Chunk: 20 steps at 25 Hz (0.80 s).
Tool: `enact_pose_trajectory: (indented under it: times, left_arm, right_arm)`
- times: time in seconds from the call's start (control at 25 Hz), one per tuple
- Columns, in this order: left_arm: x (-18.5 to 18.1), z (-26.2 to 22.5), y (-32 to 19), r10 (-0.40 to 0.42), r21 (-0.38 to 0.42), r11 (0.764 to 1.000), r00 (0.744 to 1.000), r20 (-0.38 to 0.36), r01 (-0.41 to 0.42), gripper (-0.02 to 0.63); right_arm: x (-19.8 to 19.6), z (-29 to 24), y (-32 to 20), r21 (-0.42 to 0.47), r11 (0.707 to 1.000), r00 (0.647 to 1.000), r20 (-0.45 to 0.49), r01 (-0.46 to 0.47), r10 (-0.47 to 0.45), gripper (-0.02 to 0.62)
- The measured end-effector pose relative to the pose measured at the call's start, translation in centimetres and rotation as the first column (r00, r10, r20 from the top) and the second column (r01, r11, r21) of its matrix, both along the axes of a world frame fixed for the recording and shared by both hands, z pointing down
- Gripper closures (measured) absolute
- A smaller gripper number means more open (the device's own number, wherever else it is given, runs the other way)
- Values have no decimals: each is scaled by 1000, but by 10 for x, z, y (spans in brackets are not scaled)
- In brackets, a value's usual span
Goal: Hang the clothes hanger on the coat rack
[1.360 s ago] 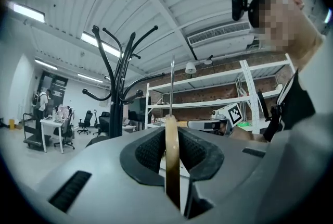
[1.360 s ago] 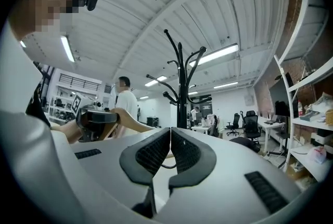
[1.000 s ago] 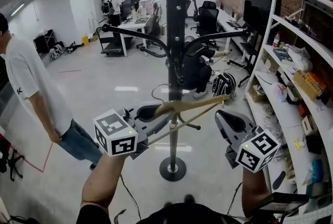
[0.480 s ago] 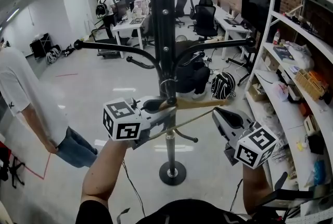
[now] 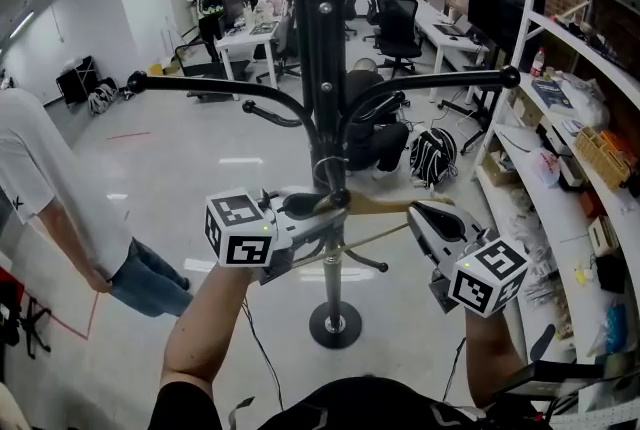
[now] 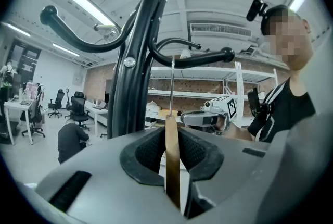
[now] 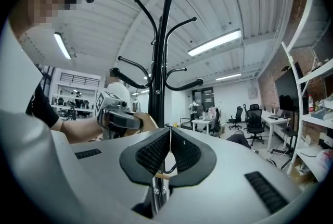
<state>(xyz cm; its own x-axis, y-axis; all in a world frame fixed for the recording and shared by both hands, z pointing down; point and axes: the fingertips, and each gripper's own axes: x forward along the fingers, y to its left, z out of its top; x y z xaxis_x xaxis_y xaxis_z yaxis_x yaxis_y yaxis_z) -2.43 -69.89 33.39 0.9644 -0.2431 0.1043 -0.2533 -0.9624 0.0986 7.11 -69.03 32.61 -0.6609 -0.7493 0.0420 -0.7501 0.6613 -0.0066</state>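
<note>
The black coat rack [image 5: 322, 68] stands right in front of me, its curved arms spreading left and right. My left gripper [image 5: 325, 208] is shut on the wooden clothes hanger [image 5: 385, 205] near its neck. The hanger's wire hook [image 5: 326, 170] rises close against the pole, below the arms. In the left gripper view the hanger [image 6: 172, 160] stands edge-on between the pads, beside the pole [image 6: 132, 77]. My right gripper [image 5: 420, 210] sits by the hanger's right end. In the right gripper view its pads [image 7: 156, 152] meet with nothing seen between them; a wooden tip [image 7: 160, 176] shows in the gap below.
A person in a white shirt [image 5: 50, 188] stands at the left. White shelving [image 5: 570, 148] full of items lines the right side. The rack's round base [image 5: 335, 323] rests on the floor below. Another person [image 5: 370, 133] crouches behind the rack; desks and office chairs stand farther back.
Both grippers have carried the hanger in toward the pole and slightly down. The hook, earlier left of the pole, is now right against it.
</note>
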Motion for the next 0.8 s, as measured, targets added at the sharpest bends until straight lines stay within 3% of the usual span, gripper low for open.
enact_pose_trajectory:
  times: [0.24,0.52,0.8]
  left_arm:
    - [2,-1,3,48,8,999,998,-28,-48,554]
    - [3,-3,2,27,98,995,999,-29,-24,551]
    - [-8,-24,0,-1,186,982,991,-134,27,551]
  right_arm:
    - [-5,2,0,-7,1000,1000,-8,5,-5,586]
    - [-6,-1,5,2,1000,1000,-13,13,-13,586]
    - [-4,0,7,5,1000,1000,-15,13,-13,586]
